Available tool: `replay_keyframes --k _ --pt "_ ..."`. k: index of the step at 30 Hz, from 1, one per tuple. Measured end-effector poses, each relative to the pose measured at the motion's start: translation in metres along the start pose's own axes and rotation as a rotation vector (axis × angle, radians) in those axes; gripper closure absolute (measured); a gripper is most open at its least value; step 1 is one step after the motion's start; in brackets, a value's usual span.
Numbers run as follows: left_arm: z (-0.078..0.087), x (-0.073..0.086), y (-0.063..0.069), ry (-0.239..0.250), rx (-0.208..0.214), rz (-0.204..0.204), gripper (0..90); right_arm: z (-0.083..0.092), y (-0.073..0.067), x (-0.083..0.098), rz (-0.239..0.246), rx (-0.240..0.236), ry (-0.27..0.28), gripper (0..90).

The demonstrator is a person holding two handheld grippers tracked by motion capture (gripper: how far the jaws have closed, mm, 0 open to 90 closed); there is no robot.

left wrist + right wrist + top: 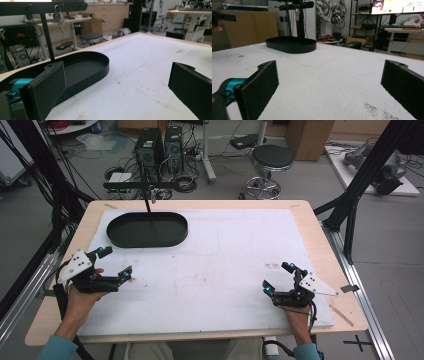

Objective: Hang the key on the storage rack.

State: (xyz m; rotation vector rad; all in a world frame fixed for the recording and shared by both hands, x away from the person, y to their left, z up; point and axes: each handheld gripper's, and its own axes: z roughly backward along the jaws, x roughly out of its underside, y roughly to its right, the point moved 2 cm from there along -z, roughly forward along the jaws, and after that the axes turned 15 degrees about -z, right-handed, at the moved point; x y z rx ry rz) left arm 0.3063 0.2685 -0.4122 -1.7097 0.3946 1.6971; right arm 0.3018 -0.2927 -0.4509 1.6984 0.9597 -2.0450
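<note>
A robotics lab or workshop is being shown: computer towers (159,147) and tangled cables (182,181) are lying at the upper centre, a stool (270,160) beside them, cardboard boxes (309,136) upper right.

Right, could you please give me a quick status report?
Left hand-held gripper open, right hand-held gripper open, both empty. Keys hang on stand over black tray. Nothing between.

My high view looks forward and down over the whole bench (310,227). Both gripper views sit low by its near edge, facing across it; all three share the tray (147,230) (100,58) (290,45).
</note>
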Motion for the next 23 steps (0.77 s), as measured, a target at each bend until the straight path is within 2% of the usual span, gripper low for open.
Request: replay_keyframes --k 4,6,11,13,17,19,23 --pt "0.007 0.015 0.015 0.037 -0.024 -0.011 1.7 0.000 0.000 0.000 0.003 0.001 0.000 0.5" --pt "0.011 0.023 0.020 0.056 -0.037 0.005 1.7 0.000 0.000 0.000 0.000 0.001 0.001 0.6" --pt "0.017 0.038 0.024 0.082 -0.062 0.020 1.7 0.000 0.000 0.000 0.008 0.002 0.003 0.6" --pt "0.019 0.044 0.025 0.077 -0.070 0.017 1.7 0.000 0.000 0.000 0.012 0.002 0.005 0.6" --pt "0.020 0.045 0.023 0.098 -0.079 0.039 1.7 0.000 -0.001 0.000 0.006 0.005 -0.004 0.5" --pt "0.019 0.045 0.024 0.082 -0.084 0.030 1.7 -0.001 -0.001 0.000 0.017 0.006 -0.002 0.6" --pt "0.019 0.045 0.025 0.082 -0.086 0.028 1.7 -0.002 -0.001 0.000 0.021 0.007 -0.011 0.6"
